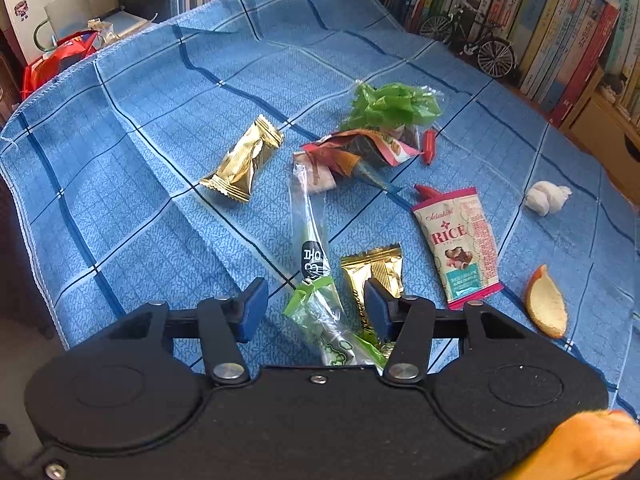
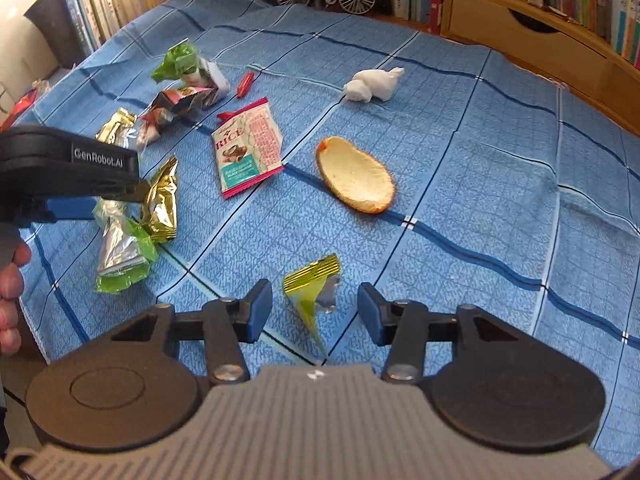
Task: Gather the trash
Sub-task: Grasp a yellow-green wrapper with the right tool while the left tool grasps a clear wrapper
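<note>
Trash lies scattered on a blue checked cloth. My left gripper is open, its blue pads on either side of a green-and-clear wrapper without touching it. An opened gold wrapper lies just behind its right pad. Further off are a sealed gold packet, a pink rice snack packet, a crumpled wrapper pile, an orange peel and a white tissue wad. My right gripper is open around a small yellow-green wrapper scrap, with gaps on both sides.
Bookshelves line the far edge, with a model bicycle in front of them. A red bag sits beyond the cloth's left edge. A wooden drawer unit stands at the back right. A person's hand holds the left gripper.
</note>
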Available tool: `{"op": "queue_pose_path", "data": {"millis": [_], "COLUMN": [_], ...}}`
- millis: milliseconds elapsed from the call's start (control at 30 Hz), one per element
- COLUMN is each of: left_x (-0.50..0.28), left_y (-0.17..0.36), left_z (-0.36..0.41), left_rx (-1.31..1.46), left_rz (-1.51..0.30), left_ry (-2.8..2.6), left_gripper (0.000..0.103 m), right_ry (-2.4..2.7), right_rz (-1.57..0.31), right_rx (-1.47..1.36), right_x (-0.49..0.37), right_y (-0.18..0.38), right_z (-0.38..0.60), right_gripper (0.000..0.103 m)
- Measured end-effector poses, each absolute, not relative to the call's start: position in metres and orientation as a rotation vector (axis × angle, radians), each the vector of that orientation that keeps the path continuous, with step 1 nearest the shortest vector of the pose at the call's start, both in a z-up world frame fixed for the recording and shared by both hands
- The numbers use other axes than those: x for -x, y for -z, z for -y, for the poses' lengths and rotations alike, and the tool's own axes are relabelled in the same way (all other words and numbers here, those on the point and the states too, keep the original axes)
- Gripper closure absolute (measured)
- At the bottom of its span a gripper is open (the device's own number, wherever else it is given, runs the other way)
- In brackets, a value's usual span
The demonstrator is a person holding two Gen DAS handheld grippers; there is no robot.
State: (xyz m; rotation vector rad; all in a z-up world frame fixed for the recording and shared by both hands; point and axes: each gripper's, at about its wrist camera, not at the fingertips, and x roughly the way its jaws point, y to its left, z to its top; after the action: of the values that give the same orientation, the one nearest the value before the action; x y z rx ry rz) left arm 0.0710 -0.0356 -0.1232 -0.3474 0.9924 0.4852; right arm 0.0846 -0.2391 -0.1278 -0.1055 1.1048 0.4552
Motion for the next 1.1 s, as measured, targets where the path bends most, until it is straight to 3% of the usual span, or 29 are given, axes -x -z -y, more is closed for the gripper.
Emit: {"op": "queue_pose_path", "data": {"millis": [233,267,300,433,1100], "left_x": [-0.079,-0.08,-0.08,-0.077,-0.027], "left_y": [0.13,0.132,0.135,0.132,0.096], "left_z": [0.034,0.033,0.032,0.031,0.034], "left_rx": [0.309,0.325,0.34,0.383,0.324], "left_rz": [-1.012,-1.028,-1.053,-1.064,-1.022], "left_ry": [-0.489,-0.482,-0.472,-0.426,-0.368], "left_gripper": [0.053,0.058,0.074,0.074,0.074], "right_ry": [-0.478,-0.48,-0.481,-0.488,-0.467], "right_rz": [-1.11,-1.11,-1.11,-1.112,-1.075], "right_rx": [0.129,0.129,0.129,0.131,0.096], "right_x": [-0.082,-0.083,-0.084,-0.087,-0.061], "right_y": [0.13,0.131,0.131,0.131,0.109], "right_z": [0.237,0.237,0.238,0.238,0.239], "right_gripper": [0.052,0.054,0.059,0.073,0.079]}}
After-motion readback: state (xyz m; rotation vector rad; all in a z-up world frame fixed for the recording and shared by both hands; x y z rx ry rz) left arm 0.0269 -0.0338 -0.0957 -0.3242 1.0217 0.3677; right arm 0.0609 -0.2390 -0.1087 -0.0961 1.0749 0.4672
